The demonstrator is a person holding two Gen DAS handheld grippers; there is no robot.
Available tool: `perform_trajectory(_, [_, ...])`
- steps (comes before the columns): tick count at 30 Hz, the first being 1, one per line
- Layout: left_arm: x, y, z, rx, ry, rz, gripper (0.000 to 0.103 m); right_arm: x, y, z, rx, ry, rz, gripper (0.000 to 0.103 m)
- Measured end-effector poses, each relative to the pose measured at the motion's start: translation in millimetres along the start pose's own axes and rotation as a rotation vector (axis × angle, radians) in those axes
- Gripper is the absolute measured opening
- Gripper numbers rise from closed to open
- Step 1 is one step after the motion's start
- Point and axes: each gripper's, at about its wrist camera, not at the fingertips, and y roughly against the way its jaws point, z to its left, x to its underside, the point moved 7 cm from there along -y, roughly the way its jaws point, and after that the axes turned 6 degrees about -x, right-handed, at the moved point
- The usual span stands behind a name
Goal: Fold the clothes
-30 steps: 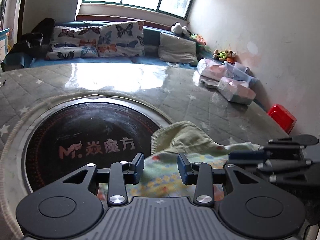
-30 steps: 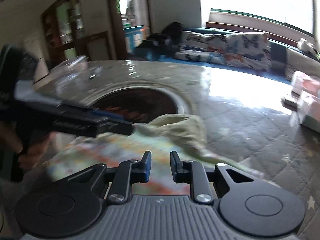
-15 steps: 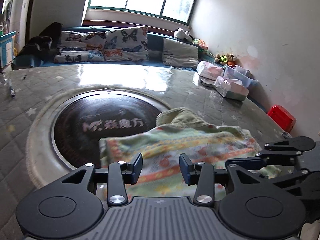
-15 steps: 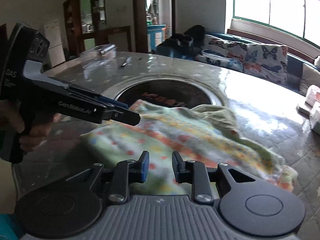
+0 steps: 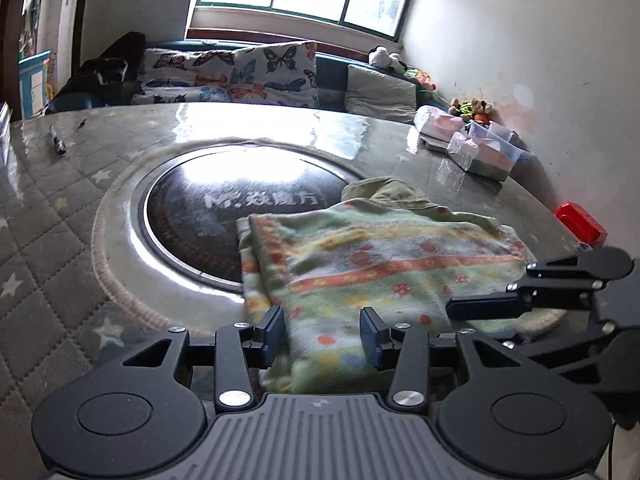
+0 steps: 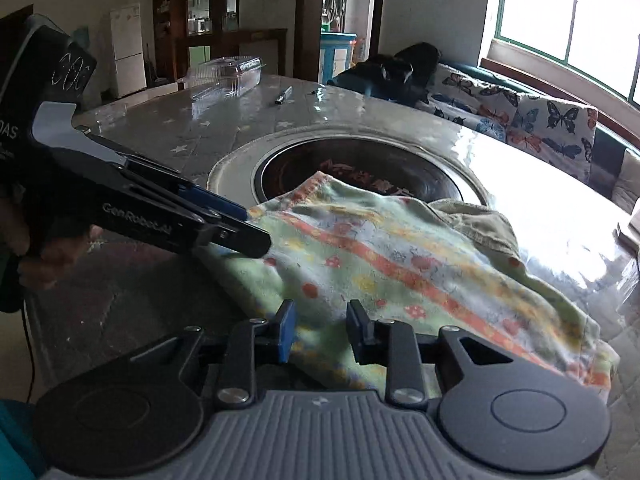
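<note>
A pastel green fleece cloth (image 5: 380,272) with orange stripes lies folded flat on the table, its far edge over the dark round inset. An olive garment (image 5: 384,192) pokes out from behind it. My left gripper (image 5: 322,336) is open, hovering at the cloth's near left corner with fabric showing below the gap. The right gripper's fingertips (image 5: 480,306) reach in from the right over the cloth's near edge. In the right wrist view, the right gripper (image 6: 322,332) is open above the cloth (image 6: 400,264). There the left gripper's fingertips (image 6: 256,240) rest at the cloth's left edge, held by a hand (image 6: 40,256).
The round table (image 5: 48,240) has a quilted star cover under glossy plastic and a dark inset (image 5: 192,216) with lettering. A pen (image 5: 58,144) lies far left, wrapped packs (image 5: 476,152) and a red box (image 5: 580,226) on the right. A clear container (image 6: 228,74) sits at the back.
Both grippers have drawn back toward me and risen from the cloth, which now lies spread and folded flat. The right gripper's fingers have parted a little wider.
</note>
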Motion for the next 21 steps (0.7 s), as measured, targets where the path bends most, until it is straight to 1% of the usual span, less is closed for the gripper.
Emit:
perform_trajectory(3, [-0.9, 7.9, 11.2, -0.002, 0.032, -0.011, 0.045, -4.7, 0.9, 3.4, 0.004, 0.015, -0.001, 0.030])
perform_trajectory(6, [-7.5, 16.7, 26.4, -0.021, 0.078, -0.036, 0.046, -13.8, -1.4, 15.4, -0.023, 0.056, -0.006, 0.032])
perform_trajectory(7, [-10.4, 18.7, 31.8, -0.033, 0.094, -0.044, 0.047, -17.2, -4.3, 21.3, -0.040, 0.073, -0.005, 0.036])
perform_trajectory(8, [-12.3, 19.9, 37.4, -0.044, 0.112, -0.046, 0.048, -20.5, -7.4, 27.4, -0.056, 0.090, -0.004, 0.038])
perform_trajectory(10, [-16.0, 22.4, 48.6, -0.065, 0.150, -0.052, 0.055, -25.1, -16.4, 40.9, -0.082, 0.127, 0.004, 0.042])
perform_trajectory(13, [-19.2, 24.1, 58.5, -0.065, 0.193, -0.048, 0.058, -30.1, -29.7, 59.0, -0.114, 0.178, 0.018, 0.042])
perform_trajectory(14, [-19.8, 24.0, 60.4, -0.065, 0.207, -0.044, 0.061, -30.2, -35.5, 63.9, -0.115, 0.195, 0.026, 0.042])
perform_trajectory(15, [-20.3, 23.8, 62.2, -0.064, 0.221, -0.039, 0.066, -30.2, -41.0, 68.5, -0.116, 0.212, 0.035, 0.042])
perform_trajectory(18, [-21.6, 21.7, 61.8, -0.038, 0.244, -0.037, 0.069, -29.3, -51.4, 73.3, -0.108, 0.240, 0.055, 0.043])
perform_trajectory(19, [-21.8, 20.9, 60.7, -0.028, 0.252, -0.034, 0.071, -30.5, -50.0, 70.9, -0.113, 0.224, 0.049, 0.042])
perform_trajectory(21, [-21.4, 17.6, 57.1, -0.003, 0.271, -0.023, 0.073, -33.0, -47.3, 65.9, -0.124, 0.190, 0.037, 0.032])
